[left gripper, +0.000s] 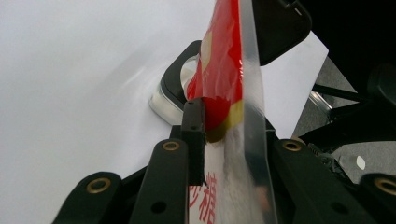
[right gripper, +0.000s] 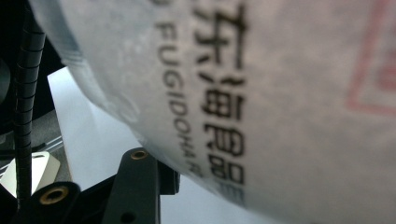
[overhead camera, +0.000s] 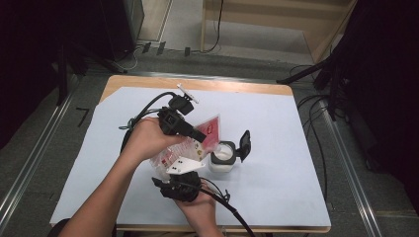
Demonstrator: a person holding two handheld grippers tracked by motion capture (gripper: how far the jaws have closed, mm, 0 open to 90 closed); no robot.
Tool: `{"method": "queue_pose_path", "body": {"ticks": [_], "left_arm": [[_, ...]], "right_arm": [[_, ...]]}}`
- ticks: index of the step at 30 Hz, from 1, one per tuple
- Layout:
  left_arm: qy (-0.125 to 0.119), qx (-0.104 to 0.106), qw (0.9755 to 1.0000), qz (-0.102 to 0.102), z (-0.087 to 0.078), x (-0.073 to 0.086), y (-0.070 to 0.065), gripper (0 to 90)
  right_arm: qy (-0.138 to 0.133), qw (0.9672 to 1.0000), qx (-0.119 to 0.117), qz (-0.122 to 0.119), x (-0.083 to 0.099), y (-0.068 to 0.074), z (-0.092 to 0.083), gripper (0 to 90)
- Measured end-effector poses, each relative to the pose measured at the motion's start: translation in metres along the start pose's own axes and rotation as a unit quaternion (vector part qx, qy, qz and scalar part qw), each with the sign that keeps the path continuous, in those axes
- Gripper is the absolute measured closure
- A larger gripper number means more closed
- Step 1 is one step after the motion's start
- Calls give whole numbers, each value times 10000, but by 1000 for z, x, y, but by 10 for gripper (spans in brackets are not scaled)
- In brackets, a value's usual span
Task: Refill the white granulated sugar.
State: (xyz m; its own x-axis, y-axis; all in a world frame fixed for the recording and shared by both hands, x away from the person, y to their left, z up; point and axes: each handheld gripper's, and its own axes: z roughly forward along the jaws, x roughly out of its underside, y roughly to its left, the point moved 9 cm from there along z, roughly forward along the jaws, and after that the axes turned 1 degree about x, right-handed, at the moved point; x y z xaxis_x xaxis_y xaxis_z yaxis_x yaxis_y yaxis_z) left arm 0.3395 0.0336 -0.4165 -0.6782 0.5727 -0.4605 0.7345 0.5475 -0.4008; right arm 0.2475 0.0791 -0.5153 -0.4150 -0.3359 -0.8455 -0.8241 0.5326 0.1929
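Observation:
A plastic bag (overhead camera: 210,129) of white granules, red at its top with printed lettering, hangs tilted over a small white container (overhead camera: 222,159). The container's black flip lid (overhead camera: 244,143) stands open. My left gripper (overhead camera: 197,136) is shut on the bag's red upper edge (left gripper: 224,70), and the container (left gripper: 170,95) lies just beyond its jaws. My right gripper (overhead camera: 182,174) comes up from below and holds the bag's clear lower part (right gripper: 280,93). One of its fingers (right gripper: 140,184) lies against the bag, and the other is hidden behind it.
A white sheet (overhead camera: 276,187) covers the wooden table (overhead camera: 237,88). Black cables trail from both grippers across the sheet's near side. Dark stands and more cables crowd the floor to the right and behind.

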Motion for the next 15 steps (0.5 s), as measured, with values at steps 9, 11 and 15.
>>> {"method": "queue_pose_path", "body": {"ticks": [9,11,15], "left_arm": [[-46,272,9995,-125,1,2,2,830],[-38,332,9994,-90,0,3,2,838],[-76,379,9992,-98,-2,4,1,854]], "right_arm": [[61,10000,14,-57,4,-2,4,599],[75,9999,51,-79,4,-3,5,600],[88,9999,50,-80,5,-4,5,601]]}}
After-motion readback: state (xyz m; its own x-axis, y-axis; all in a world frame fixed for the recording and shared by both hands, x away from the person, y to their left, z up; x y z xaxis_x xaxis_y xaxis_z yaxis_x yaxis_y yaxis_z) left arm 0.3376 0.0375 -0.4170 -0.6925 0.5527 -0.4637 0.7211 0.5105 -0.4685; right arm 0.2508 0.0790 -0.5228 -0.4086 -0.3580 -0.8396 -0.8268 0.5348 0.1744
